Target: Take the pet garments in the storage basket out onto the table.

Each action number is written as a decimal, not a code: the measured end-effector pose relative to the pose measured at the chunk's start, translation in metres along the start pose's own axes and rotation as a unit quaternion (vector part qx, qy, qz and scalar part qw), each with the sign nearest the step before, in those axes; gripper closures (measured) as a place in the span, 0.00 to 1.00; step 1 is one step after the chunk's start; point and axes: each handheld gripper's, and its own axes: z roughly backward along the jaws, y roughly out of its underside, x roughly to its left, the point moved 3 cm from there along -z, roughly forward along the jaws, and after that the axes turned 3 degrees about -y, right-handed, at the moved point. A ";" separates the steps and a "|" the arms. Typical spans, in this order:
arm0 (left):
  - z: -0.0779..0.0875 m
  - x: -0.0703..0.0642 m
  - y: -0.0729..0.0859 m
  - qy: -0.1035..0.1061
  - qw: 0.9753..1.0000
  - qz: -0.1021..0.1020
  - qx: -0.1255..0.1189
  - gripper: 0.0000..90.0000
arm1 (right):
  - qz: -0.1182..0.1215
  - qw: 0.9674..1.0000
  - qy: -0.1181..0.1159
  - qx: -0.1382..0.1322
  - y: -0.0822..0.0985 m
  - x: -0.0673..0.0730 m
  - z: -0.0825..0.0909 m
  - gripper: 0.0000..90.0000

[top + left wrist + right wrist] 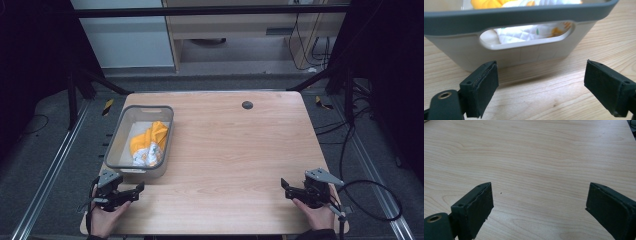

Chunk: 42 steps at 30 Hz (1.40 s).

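Obstacle: grey bin (116, 134) at 9 o'clock on the tabletop (235, 150), its wall just beyond the left tongs (541, 85).
Free room: bare wood from 12 to 6 o'clock.

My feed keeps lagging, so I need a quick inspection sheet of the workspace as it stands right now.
Surface: wooden table, bare apart from the bin; dark round grommet near far edge.
Job's things: grey bin at left, holding orange-and-white cloth.
Clutter: nothing seen.
Grippers: left tongs open, facing the bin's handle slot; right tongs open over bare wood.
Cables: black cable loops from right tongs.
Surroundings: grey floor, metal rails, cabinet behind.
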 end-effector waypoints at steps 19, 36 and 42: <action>0.007 -0.005 -0.007 0.008 1.000 -0.002 -0.012 0.15 | 0.017 1.000 -0.001 0.022 0.002 0.000 -0.007 0.12; 0.021 -0.007 -0.019 0.020 0.999 -0.003 -0.032 0.16 | 0.026 0.999 -0.004 0.025 0.000 0.002 -0.013 0.12; 0.027 -0.009 -0.031 0.032 0.999 -0.010 -0.038 0.17 | 0.028 0.999 -0.003 0.026 0.001 0.003 -0.013 0.12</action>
